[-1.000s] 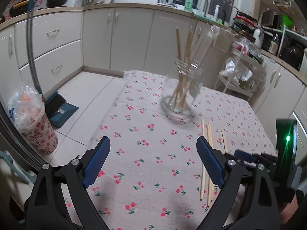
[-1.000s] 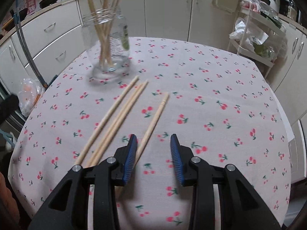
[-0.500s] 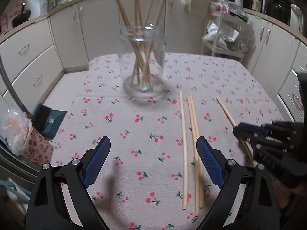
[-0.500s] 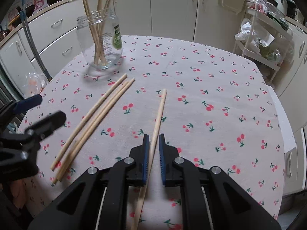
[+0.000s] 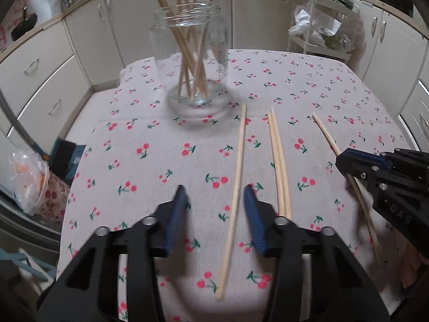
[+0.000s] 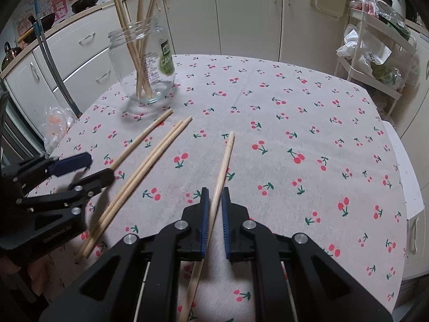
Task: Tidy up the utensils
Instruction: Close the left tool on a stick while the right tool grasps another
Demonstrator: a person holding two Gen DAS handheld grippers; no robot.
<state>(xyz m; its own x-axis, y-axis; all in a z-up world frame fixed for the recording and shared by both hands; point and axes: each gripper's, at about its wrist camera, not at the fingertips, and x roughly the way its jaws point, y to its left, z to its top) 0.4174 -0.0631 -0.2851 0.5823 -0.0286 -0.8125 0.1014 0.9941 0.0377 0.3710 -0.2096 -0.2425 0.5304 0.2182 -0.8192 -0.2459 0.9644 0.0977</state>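
Observation:
A glass jar [image 5: 191, 61] [image 6: 144, 67] holding several wooden chopsticks stands at the far left of the cherry-print tablecloth [image 5: 308, 86]. Loose chopsticks lie in front of it. My left gripper [image 5: 214, 196] [image 6: 88, 169] straddles the leftmost single chopstick [image 5: 237, 177] [image 6: 142, 136]. Its jaws are closing, and the stick lies near the right pad with a gap still showing on the left. A pair of chopsticks [image 5: 278, 161] [image 6: 150, 166] lies just to the right. My right gripper [image 6: 214, 201] [image 5: 341, 161] is shut on the rightmost chopstick [image 6: 225, 161] [image 5: 324, 134], which still lies on the cloth.
Cream cabinets [image 6: 241, 13] run behind the table. A white wire rack [image 6: 375, 53] with bags stands at the far right. A plastic bag [image 5: 26, 177] and a dark box sit on the floor beyond the table's left edge.
My left gripper swung right and lower onto the leftmost loose chopstick, and its jaws narrowed around it. My right gripper's jaws shut on the rightmost chopstick.

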